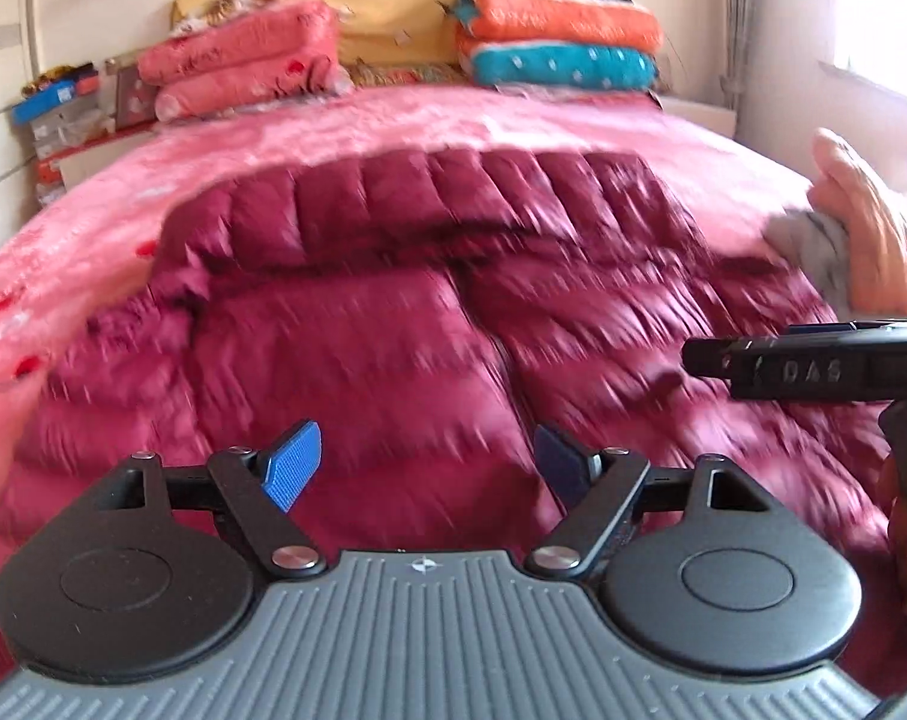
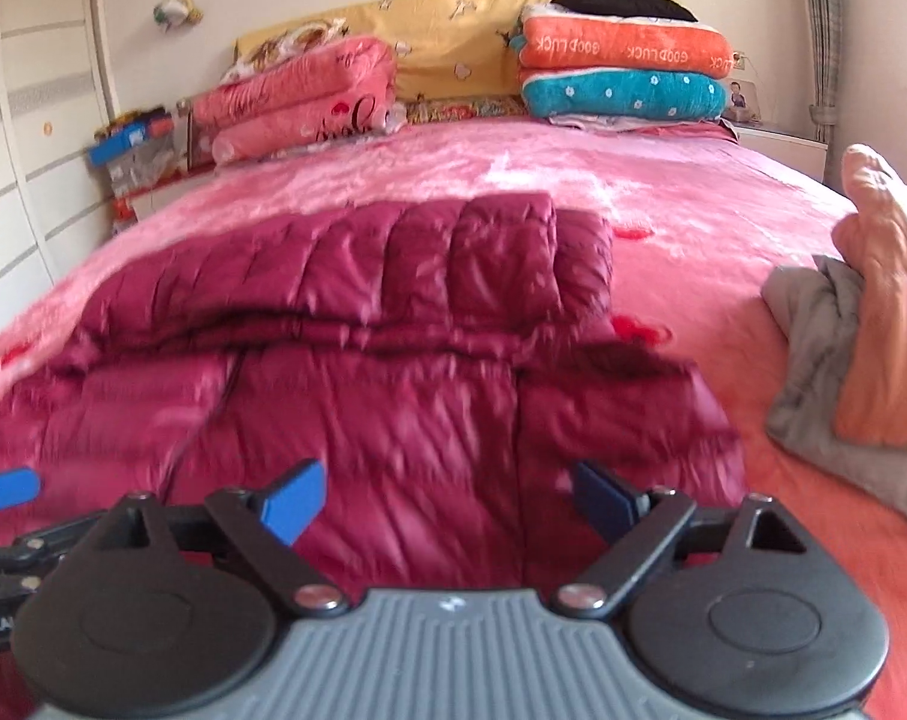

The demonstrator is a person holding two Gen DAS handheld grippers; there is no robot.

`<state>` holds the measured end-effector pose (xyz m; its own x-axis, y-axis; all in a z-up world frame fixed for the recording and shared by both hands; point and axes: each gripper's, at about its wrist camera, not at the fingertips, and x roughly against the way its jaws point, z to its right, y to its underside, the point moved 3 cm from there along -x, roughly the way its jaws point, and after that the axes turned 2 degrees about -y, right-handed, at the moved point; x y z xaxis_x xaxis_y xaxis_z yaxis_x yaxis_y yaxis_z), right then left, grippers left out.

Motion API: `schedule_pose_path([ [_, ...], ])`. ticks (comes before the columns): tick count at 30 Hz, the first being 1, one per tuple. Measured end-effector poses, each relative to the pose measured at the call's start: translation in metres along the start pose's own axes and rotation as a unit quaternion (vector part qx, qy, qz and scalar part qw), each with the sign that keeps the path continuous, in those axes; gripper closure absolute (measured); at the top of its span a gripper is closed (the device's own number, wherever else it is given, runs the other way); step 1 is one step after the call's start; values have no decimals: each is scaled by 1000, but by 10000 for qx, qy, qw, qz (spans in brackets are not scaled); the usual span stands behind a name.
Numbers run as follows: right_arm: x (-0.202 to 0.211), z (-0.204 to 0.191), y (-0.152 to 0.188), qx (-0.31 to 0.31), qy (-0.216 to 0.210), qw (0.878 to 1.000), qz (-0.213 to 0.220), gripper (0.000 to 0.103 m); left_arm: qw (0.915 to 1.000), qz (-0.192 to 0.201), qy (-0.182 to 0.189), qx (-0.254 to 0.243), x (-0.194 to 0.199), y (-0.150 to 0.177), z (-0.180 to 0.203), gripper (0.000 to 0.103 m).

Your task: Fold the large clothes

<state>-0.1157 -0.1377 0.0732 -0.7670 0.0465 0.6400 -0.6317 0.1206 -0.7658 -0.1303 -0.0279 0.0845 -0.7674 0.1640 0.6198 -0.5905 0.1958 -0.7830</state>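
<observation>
My left tool (image 1: 426, 459) and right tool (image 2: 447, 501) gape wide above the jacket (image 2: 357, 360) — bare bed (image 2: 693, 198) past its right edge.

The bed (image 2: 483, 174) wore a pink plush cover. A maroon puffer jacket (image 2: 393, 360) lay spread across its near half, the top part folded over. To the right lay a grey and orange heap of cloth (image 2: 849, 348), apart from the jacket. At the head sat pink folded quilts (image 2: 297, 102) on the left, and an orange quilt (image 2: 621, 51) stacked on a teal one (image 2: 621, 93) on the right.
</observation>
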Motion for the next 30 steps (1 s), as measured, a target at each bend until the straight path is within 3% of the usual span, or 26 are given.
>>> schedule_pose_path([
  [4,12,-11,28,320,146,9992,-210,13,10000,-34,-21,-84,13,15,7,5],
  [10,32,-17,51,321,202,9990,-250,13,9999,-165,17,-4,29,32,4,4],
  [30,78,-31,82,445,217,9965,-670,12,9991,-319,143,241,75,67,-24,4],
])
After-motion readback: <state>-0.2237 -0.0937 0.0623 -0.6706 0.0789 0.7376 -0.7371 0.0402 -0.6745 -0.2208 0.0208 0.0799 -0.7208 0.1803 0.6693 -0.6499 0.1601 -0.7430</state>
